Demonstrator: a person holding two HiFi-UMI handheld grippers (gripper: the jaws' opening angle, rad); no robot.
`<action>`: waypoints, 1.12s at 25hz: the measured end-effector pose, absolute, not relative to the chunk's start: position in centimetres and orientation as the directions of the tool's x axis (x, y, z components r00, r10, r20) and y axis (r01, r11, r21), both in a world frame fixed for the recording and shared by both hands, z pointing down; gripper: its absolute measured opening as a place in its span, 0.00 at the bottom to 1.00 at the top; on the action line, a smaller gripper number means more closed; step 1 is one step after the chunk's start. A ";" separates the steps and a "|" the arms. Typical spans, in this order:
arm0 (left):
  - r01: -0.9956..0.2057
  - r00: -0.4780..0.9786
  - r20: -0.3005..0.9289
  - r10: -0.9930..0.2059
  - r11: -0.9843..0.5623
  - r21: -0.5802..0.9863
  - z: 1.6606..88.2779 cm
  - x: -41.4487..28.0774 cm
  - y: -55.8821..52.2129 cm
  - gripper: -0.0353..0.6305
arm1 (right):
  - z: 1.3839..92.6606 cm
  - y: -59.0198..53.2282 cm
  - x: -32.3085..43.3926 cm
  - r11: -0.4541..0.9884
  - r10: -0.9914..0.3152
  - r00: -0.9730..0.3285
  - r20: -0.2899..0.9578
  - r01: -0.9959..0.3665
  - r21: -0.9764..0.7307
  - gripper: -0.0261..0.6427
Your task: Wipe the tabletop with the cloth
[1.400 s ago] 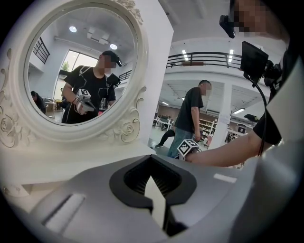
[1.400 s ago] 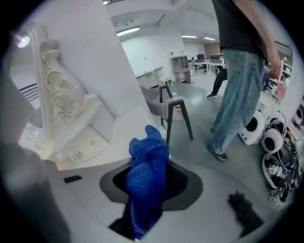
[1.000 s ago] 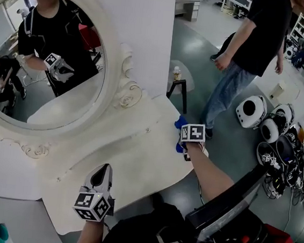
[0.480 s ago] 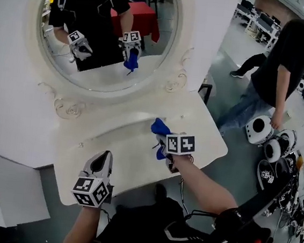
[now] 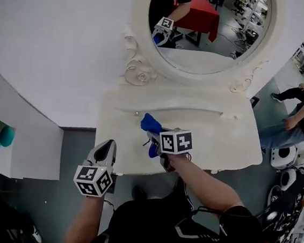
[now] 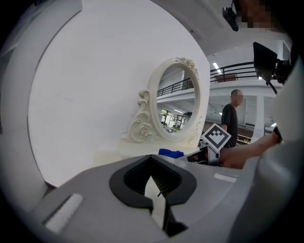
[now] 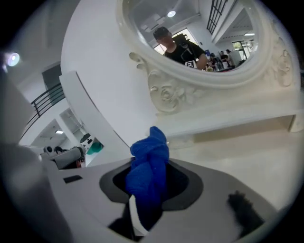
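nearest, the left gripper [image 5: 106, 148] hovers at the front left edge of the cream tabletop [image 5: 225, 139], its jaws pressed together on nothing. further in, the right gripper [image 5: 155, 141] is clenched on a bunched blue cloth [image 5: 150, 124] over the tabletop; whether the cloth touches the surface is unclear. behind stands an oval mirror [image 5: 205, 21].

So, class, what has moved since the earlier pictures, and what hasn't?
The right gripper, shut on the blue cloth, has carried it leftward from the right edge of the tabletop to left of the middle. The left gripper stays shut and empty at the front left corner.
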State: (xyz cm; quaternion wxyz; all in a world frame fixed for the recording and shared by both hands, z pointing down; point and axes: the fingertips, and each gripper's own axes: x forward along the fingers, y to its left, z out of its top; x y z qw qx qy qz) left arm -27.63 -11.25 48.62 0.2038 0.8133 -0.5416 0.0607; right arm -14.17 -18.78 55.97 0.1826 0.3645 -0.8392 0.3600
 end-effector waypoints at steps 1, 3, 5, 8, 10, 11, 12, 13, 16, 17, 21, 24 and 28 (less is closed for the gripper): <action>-0.913 0.386 0.324 -0.864 -0.310 0.264 48.7 -29.3 -10.6 0.06 | 56.1 -18.3 -16.4 0.495 -0.459 -0.683 0.568 -0.727 -0.475 0.24; -0.927 0.350 0.330 -0.877 -0.272 0.259 48.7 -32.4 -9.4 0.06 | 56.2 -17.5 -20.9 0.536 -0.417 -0.712 0.564 -0.694 -0.480 0.24; -0.936 0.320 0.338 -0.885 -0.239 0.260 49.0 -35.0 -8.3 0.06 | 56.8 -17.0 -25.0 0.566 -0.383 -0.733 0.562 -0.667 -0.484 0.24; -0.942 0.287 0.362 -0.887 -0.193 0.274 50.5 -38.1 -6.9 0.06 | 59.0 -16.4 -30.1 0.572 -0.346 -0.748 0.566 -0.647 -0.505 0.24; -0.944 0.275 0.373 -0.886 -0.175 0.280 51.3 -39.4 -6.1 0.06 | 60.5 -16.1 -32.7 0.564 -0.323 -0.751 0.576 -0.641 -0.520 0.24; -0.945 0.270 0.375 -0.887 -0.169 0.282 51.5 -39.8 -5.9 0.06 | 61.1 -16.0 -33.8 0.559 -0.311 -0.752 0.582 -0.640 -0.527 0.24; -0.945 0.266 0.376 -0.888 -0.163 0.282 51.6 -40.3 -5.7 0.06 | 61.7 -15.9 -34.8 0.552 -0.301 -0.751 0.587 -0.639 -0.535 0.24; -0.946 0.260 0.376 -0.889 -0.157 0.283 51.7 -40.7 -5.6 0.06 | 62.3 -16.0 -35.7 0.544 -0.293 -0.749 0.594 -0.642 -0.541 0.24; -0.949 0.245 0.381 -0.892 -0.139 0.285 51.8 -41.7 -4.9 0.06 | 64.2 -16.1 -37.5 0.534 -0.270 -0.727 0.631 -0.658 -0.531 0.24; -0.950 0.238 0.385 -0.892 -0.131 0.284 51.8 -42.1 -4.7 0.06 | 64.7 -16.2 -38.0 0.534 -0.262 -0.718 0.645 -0.664 -0.523 0.24; -0.956 0.210 0.405 -0.890 -0.100 0.276 52.2 -43.4 -3.9 0.06 | 67.2 -16.8 -39.5 0.496 -0.238 -0.685 0.689 -0.696 -0.520 0.24; -0.959 0.194 0.412 -0.890 -0.083 0.272 52.3 -44.0 -3.6 0.06 | 68.8 -16.9 -40.0 0.476 -0.231 -0.659 0.716 -0.719 -0.507 0.24; -0.961 0.190 0.406 -0.894 -0.085 0.263 51.9 -44.1 -4.2 0.06 | 69.0 -17.1 -40.4 0.507 -0.222 -0.644 0.732 -0.718 -0.477 0.24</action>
